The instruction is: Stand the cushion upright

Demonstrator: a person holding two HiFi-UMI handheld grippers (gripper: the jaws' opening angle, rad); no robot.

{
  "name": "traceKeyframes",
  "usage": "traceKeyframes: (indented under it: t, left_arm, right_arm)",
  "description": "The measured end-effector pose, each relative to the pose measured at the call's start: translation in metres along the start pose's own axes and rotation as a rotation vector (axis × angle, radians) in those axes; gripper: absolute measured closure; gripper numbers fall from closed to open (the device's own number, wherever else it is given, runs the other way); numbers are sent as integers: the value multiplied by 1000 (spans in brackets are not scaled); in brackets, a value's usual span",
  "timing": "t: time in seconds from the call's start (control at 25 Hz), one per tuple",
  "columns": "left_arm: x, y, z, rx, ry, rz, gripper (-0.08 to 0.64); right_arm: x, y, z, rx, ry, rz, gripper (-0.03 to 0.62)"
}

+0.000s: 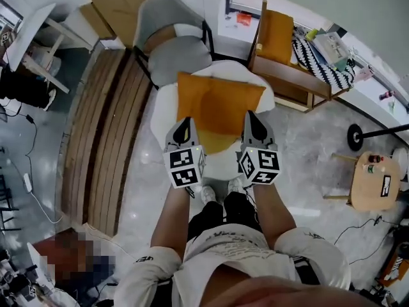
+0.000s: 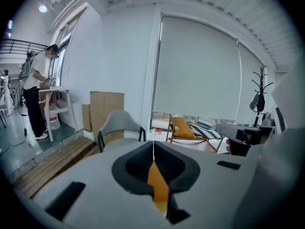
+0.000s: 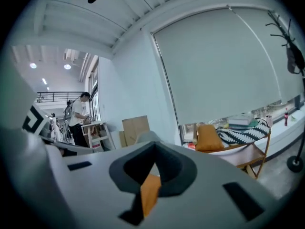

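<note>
Your left gripper [image 1: 185,125] is clamped tight on the orange cushion [image 1: 218,101], with a thin fold of fabric pinched between its jaws at the near left corner. The cushion spans between both grippers over the round white seat [image 1: 163,117]. From above, its far edge may be touching the seat, but that isn't clear. Your right gripper [image 1: 253,121] is closed just as firmly on the near right corner.
</note>
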State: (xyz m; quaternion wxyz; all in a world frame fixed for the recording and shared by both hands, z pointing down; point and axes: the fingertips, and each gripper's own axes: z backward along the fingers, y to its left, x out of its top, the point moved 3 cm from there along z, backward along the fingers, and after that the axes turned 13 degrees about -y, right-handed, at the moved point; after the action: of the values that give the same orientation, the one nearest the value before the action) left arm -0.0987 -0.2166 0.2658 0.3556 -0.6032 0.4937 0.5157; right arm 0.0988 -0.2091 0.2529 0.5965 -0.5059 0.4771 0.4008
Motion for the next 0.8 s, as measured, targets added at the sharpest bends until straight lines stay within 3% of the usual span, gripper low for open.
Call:
traceKeyframes:
  t: [0.28, 0.44, 0.8]
  left_arm:
    - [96, -8, 39, 30, -148, -89, 532]
    - [141, -24, 62, 25, -206, -73, 532]
    - [173, -38, 79, 10, -257, -78, 532]
  right_arm:
    - [99, 18, 6, 40, -108, 11, 566]
    - [135, 33, 19, 100, -120, 55, 566]
    - [190, 34, 32, 123, -213, 70, 566]
